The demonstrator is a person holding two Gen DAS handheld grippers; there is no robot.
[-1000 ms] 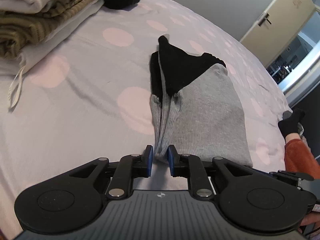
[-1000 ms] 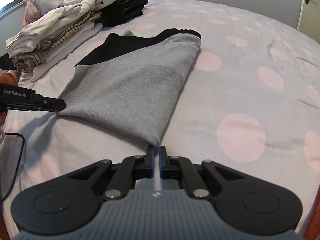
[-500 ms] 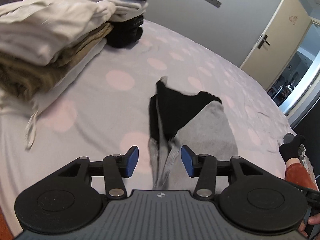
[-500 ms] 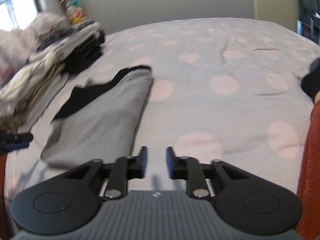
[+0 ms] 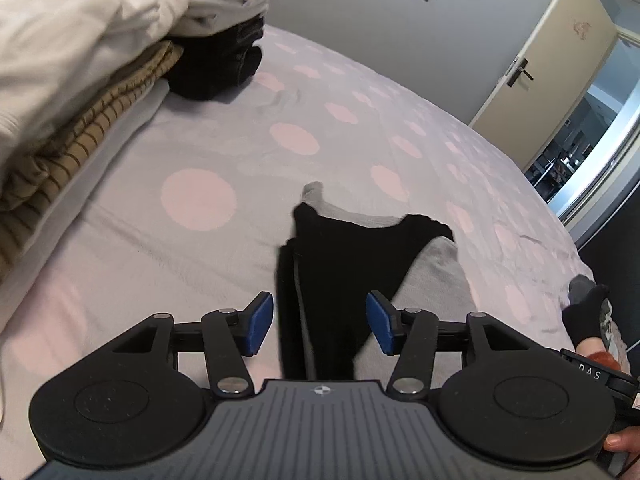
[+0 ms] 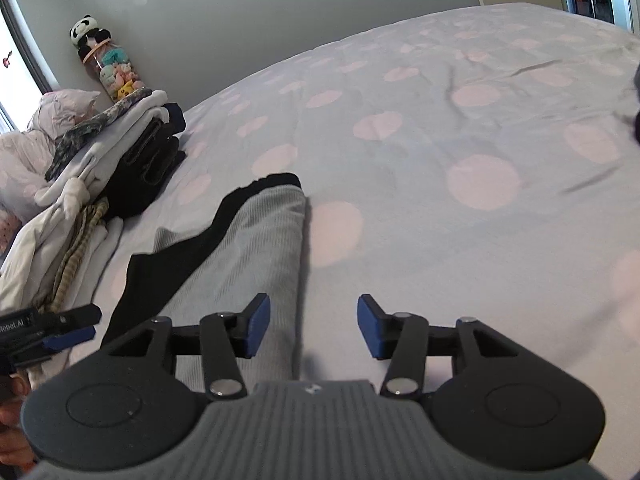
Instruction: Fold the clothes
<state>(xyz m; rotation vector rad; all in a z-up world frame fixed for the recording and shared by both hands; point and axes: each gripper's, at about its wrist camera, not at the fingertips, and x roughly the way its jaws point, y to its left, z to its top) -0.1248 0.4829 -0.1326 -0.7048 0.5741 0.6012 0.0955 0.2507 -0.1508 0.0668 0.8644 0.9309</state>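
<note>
In the left wrist view, the left gripper [image 5: 320, 322] is nearest, and its jaws are opening; the blue pads [image 5: 260, 322] stand apart and press on nothing. The folded grey and black garment [image 5: 432, 276] lies on the bed below and beyond the gap, flat on the bedspread [image 5: 200, 248], which is pale lilac with pink dots. The black part of the garment runs up the middle of the view, and the grey part lies to its right. At the lower right edge, a fingertip of the person's hand [image 5: 620, 438] shows beside part of the other gripper.

In the right wrist view, the right gripper [image 6: 312, 326] also has its jaws opening, with no cloth pinched between the pads [image 6: 370, 326]. The garment [image 6: 248, 264] lies under the left finger and stretches away to the upper left, while the right finger is over bare bedspread [image 6: 440, 240]. The left gripper [image 6: 52, 328] shows at the left edge.

Further away, on the left side of the bed, a pile of folded clothes [image 6: 100, 184] rests, with white, striped olive and black pieces. Behind it, a panda toy [image 6: 86, 32] sits on a clear jar of small plush toys. In the left wrist view, a door [image 5: 548, 76] stands open at the far right.
</note>
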